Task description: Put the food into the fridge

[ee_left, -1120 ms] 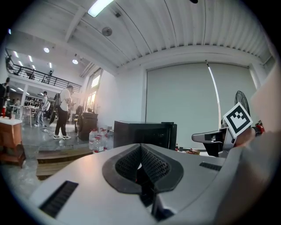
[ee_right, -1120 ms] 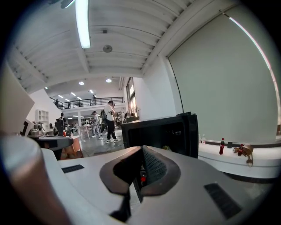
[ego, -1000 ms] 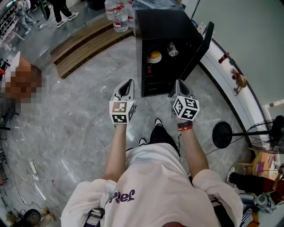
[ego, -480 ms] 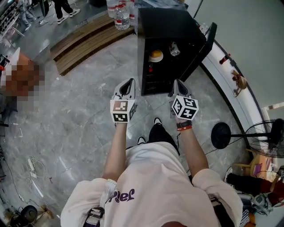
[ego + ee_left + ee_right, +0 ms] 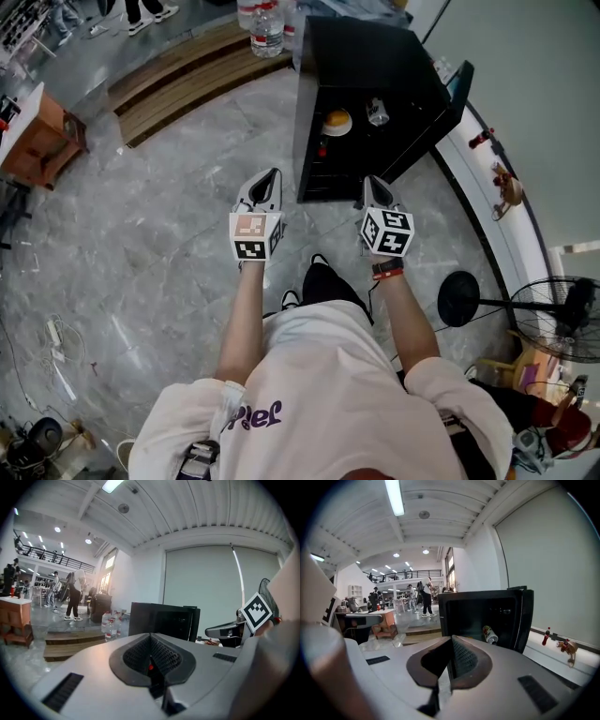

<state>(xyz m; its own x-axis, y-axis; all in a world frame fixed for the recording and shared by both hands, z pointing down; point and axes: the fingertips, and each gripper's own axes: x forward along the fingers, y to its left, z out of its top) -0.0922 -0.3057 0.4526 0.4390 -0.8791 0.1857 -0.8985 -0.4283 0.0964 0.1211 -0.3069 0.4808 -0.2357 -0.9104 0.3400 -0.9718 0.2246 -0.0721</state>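
1. Grippers first: we see the left gripper (image 5: 266, 184) (image 5: 151, 639) with jaws pressed together and nothing between them.
2. Right gripper (image 5: 375, 185) (image 5: 451, 643) reads the same to us, jaws together and empty.
3. Both are held side by side over the grey marble floor (image 5: 169, 225), pointing at the fridge (image 5: 375, 61) (image 5: 483, 594) (image 5: 159, 618) just ahead.
4. We note the fridge is black and its door (image 5: 448, 103) is swung open to the right.
5. Inside on a shelf we see a round orange food item (image 5: 337, 121) and, beside it, a can (image 5: 378, 112) (image 5: 490, 633) lying on its side.
6. Lower in the fridge we spot a small red thing (image 5: 322, 148), too small for us to identify.
7. Water bottles (image 5: 267, 17) stand just left of the fridge, near a low wooden platform (image 5: 178, 80).
8. On the white ledge right of the fridge we see a red bottle (image 5: 481, 139) (image 5: 545, 636).
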